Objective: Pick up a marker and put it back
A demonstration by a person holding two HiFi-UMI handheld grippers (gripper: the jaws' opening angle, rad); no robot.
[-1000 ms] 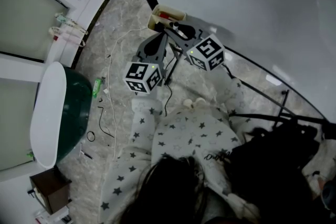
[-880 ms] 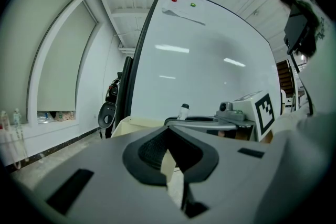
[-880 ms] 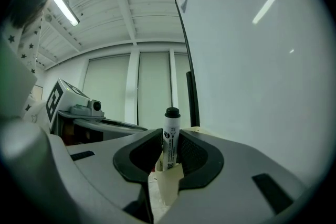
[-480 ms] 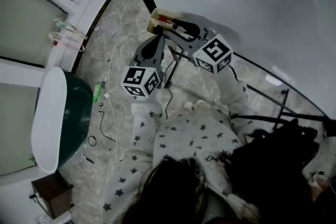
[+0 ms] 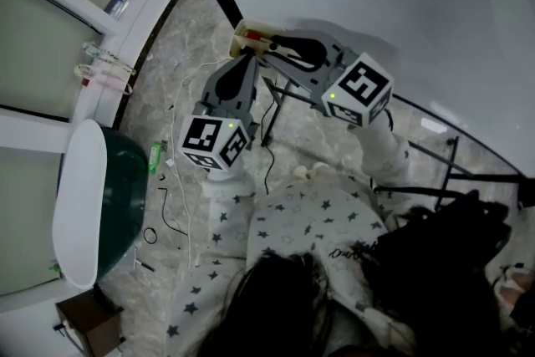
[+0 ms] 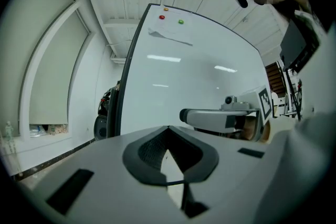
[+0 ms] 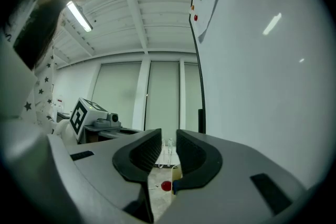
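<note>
The right gripper (image 7: 168, 147) has jaws apart and closing on nothing; a red marker (image 7: 166, 185) shows beyond them. The left gripper (image 6: 168, 150) has its jaws together, empty.

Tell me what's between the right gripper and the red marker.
Nothing: the right gripper view shows bare space between the right gripper, jaws closing empty, and the red marker beyond.

One whiteboard (image 6: 173, 86), three magnets (image 6: 161, 17), one sheet (image 6: 170, 35), one tray (image 5: 241, 35), one red marker (image 7: 166, 185)
</note>
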